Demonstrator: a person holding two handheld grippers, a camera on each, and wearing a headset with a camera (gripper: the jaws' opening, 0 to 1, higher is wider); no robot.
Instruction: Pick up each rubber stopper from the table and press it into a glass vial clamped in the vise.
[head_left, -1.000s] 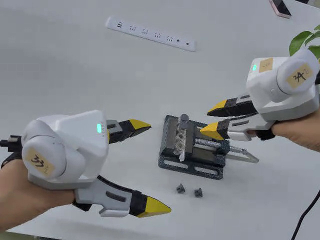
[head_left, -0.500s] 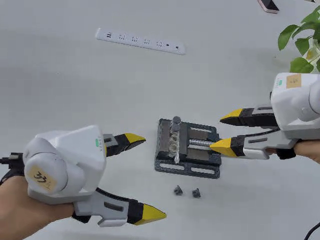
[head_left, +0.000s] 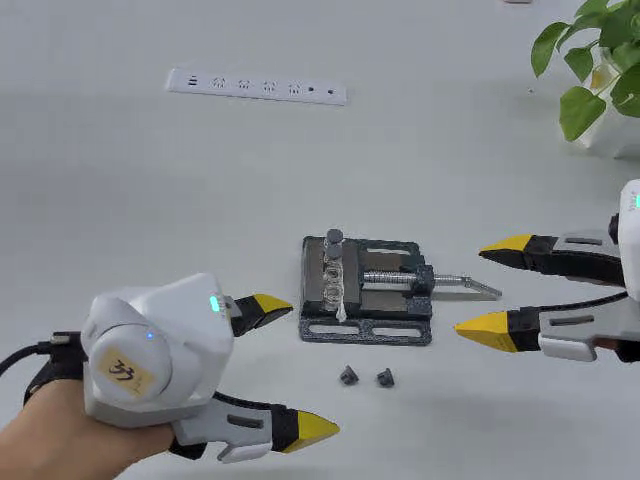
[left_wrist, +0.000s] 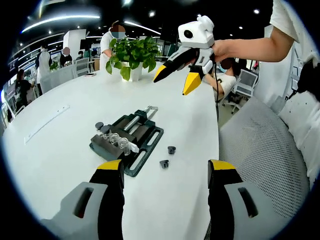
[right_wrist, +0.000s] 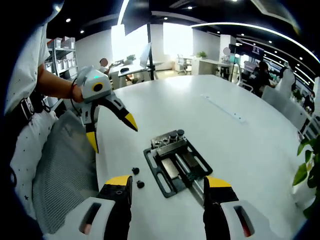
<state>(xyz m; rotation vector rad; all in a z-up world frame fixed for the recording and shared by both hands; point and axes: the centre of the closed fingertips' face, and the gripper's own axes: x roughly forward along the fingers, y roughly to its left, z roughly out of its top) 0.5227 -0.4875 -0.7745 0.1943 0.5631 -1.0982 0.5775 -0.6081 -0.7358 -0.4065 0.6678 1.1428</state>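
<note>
Left gripper (head_left: 305, 367): jaws spread wide, empty. Right gripper (head_left: 473, 290): jaws spread, empty.

2 rubber stoppers (head_left: 348, 376) loose on desk (head_left: 150, 200), side by side, between both grippers. They sit just past tip of left gripper's lower jaw; in left gripper view, straight ahead within jaw gap.

Vise (head_left: 365, 330) lies beyond stoppers. Vials (head_left: 333, 280) stand in row along clamp line; far-end vial looks already capped.

Judgement: left gripper nearer. Short reach forward and down, then close on nearest stopper. Right gripper further off, level with vise screw.
</note>
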